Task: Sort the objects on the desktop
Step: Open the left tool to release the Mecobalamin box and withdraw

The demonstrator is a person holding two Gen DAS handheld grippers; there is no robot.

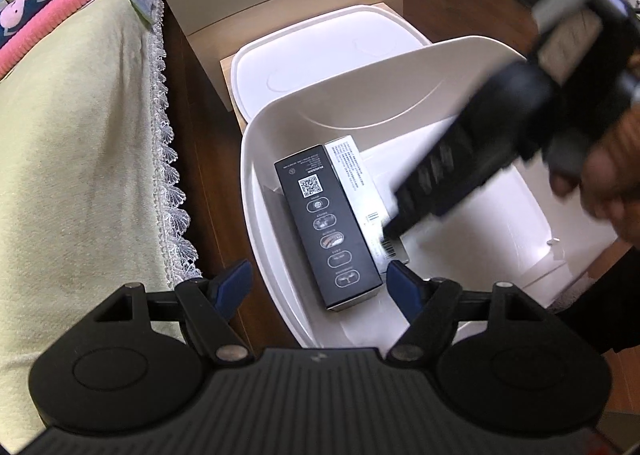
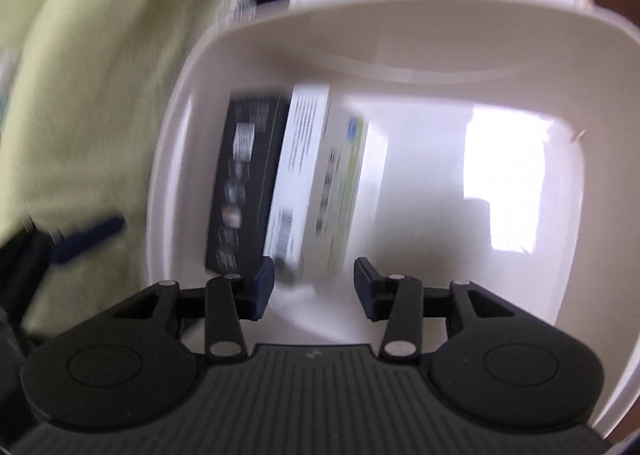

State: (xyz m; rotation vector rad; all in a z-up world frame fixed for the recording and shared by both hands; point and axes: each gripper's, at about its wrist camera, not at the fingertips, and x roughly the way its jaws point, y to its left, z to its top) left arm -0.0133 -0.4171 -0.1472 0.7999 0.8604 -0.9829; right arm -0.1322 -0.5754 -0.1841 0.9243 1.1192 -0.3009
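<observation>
My left gripper [image 1: 318, 281] hung parted and empty over the white bin's [image 1: 256, 159] near rim. Beyond it, my right gripper [image 2: 314, 287] angled steeply down, jaws apart, nothing between them; black box [image 1: 328, 227] and white box [image 2: 320, 175] lay side by side inside.

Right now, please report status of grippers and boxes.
Left gripper open, empty. Right gripper open, empty. Black carton and white carton inside white plastic bin. Nothing blocking.
</observation>
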